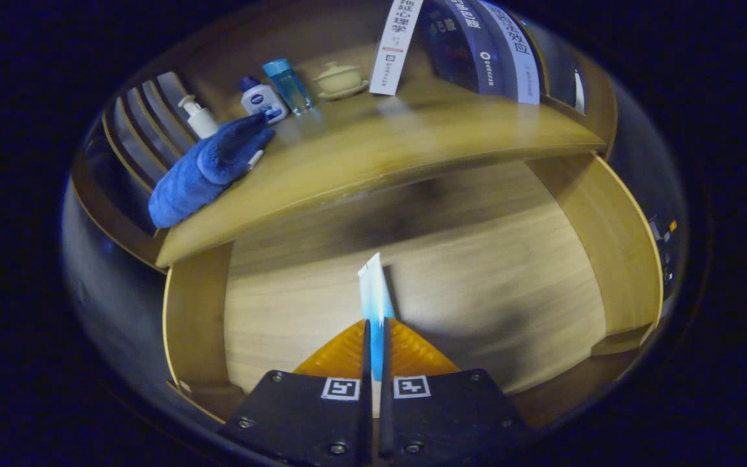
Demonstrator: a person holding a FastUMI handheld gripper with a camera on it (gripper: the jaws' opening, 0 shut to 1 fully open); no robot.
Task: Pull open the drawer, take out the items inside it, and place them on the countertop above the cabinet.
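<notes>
Open wooden drawer (pixel 542 272) under the desk (pixel 412 149), claw (pixel 375 324) gripping a thin flat item (pixel 373 292).
Claw nearly closed, pinching what looks like a slim packet edge-on above the drawer floor; keep the pinch firm, lift straight, clear the desk edge, set it beside the blue towel (pixel 208 168).

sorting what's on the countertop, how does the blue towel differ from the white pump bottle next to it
The blue towel lies flat, rolled, at the countertop edge; the white pump bottle stands upright behind it. The towel is soft and much bigger; the bottle is small and rigid. Both sit on the countertop, far beyond the gripper, whose jaws are shut on a thin packet.
</notes>
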